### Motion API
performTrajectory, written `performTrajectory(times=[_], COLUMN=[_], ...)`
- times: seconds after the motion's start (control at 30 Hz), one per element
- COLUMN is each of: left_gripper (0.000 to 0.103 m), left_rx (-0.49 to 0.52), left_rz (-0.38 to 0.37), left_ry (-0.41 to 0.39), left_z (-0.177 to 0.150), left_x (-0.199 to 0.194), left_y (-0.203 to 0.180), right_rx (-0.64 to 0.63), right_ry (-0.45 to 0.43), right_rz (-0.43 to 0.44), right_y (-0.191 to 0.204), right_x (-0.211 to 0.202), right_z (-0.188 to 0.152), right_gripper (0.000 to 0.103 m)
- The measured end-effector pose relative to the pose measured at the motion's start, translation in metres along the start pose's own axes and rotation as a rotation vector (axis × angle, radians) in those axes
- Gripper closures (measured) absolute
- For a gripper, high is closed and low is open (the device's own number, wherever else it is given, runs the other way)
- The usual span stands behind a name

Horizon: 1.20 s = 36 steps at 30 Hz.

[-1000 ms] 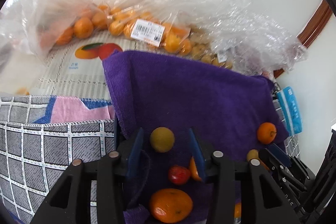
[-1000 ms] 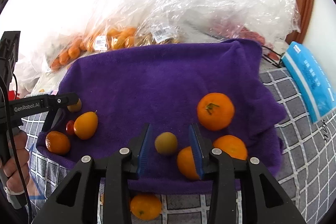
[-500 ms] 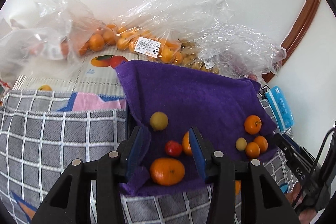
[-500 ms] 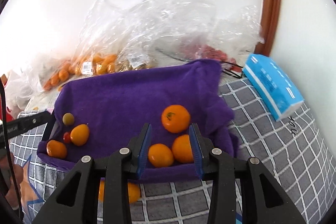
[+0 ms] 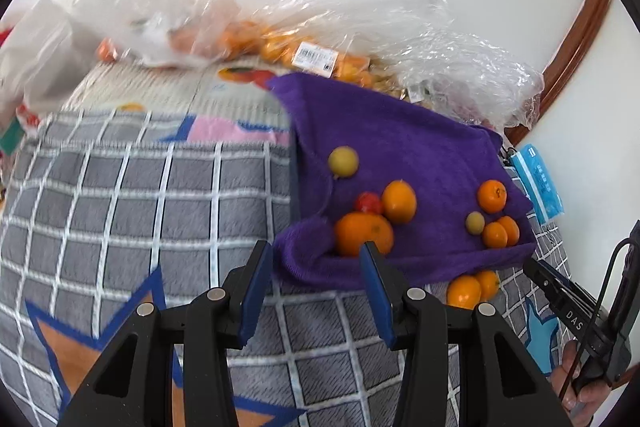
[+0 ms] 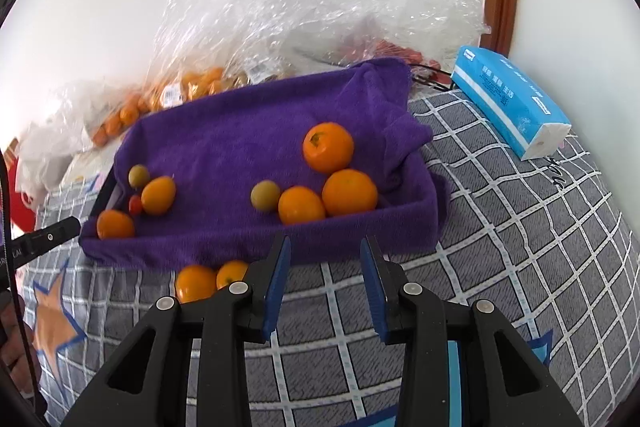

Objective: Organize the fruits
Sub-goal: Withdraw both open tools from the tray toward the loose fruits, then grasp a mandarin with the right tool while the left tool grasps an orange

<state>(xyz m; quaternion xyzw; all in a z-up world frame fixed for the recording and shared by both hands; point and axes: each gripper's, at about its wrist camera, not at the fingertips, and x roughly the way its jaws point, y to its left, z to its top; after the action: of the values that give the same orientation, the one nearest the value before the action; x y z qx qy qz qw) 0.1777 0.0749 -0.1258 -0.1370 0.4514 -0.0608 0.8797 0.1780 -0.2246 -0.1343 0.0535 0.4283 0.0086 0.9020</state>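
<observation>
A purple towel (image 5: 400,147) (image 6: 240,131) drapes a shallow tray and carries two clusters of fruit. On the left lie a yellow-green fruit (image 5: 343,161), a red tomato (image 5: 368,203), an oval orange (image 5: 399,202) and a big orange (image 5: 363,233). To the right sit three oranges (image 6: 328,147) and a small green fruit (image 6: 265,195). Two more oranges (image 6: 204,281) rest on the blanket in front of the towel. My left gripper (image 5: 316,251) hovers open by the towel's near left corner. My right gripper (image 6: 326,243) is open before the front edge. Neither holds anything.
Clear plastic bags of oranges (image 5: 280,43) and other fruit pile up against the white wall behind the towel. A blue tissue pack (image 6: 508,99) lies to the right. A grey checked blanket (image 5: 140,207) covers the surface. A hand (image 5: 576,391) holds the right gripper.
Both grippers have drawn back from the towel toward the near side. The fruit that lay between or under the jaws now lies beyond the fingertips. No fruit has been picked up.
</observation>
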Motion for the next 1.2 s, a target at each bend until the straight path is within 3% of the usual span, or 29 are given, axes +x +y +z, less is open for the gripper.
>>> performTrajectory(times=[0.37, 0.63, 0.93, 1.2], left_gripper=[0.057, 0.058, 0.057, 0.057], left_rx=[-0.022, -0.056, -0.011, 0.036], left_rz=[0.034, 0.08, 0.054, 0.085], left_ry=[0.061, 0.067, 0.066, 0.064], left_z=[-0.028, -0.04, -0.044, -0.045], left_x=[-0.003, -0.01, -0.004, -0.004], left_y=[0.016, 0.029, -0.005, -0.022], right_rx=[-0.071, -0.074, -0.054, -0.042], right_ry=[0.012, 0.023, 0.017, 0.045], right_rz=[0.143, 0.173, 0.175, 0.195], right_y=[0.03, 0.04, 0.009, 0.002], right_x=[0.006, 0.025, 0.006, 0.026], right_z=[-0.014, -0.021, -0.029, -0.037], right_gripper=[0.069, 0.073, 0.074, 0.071])
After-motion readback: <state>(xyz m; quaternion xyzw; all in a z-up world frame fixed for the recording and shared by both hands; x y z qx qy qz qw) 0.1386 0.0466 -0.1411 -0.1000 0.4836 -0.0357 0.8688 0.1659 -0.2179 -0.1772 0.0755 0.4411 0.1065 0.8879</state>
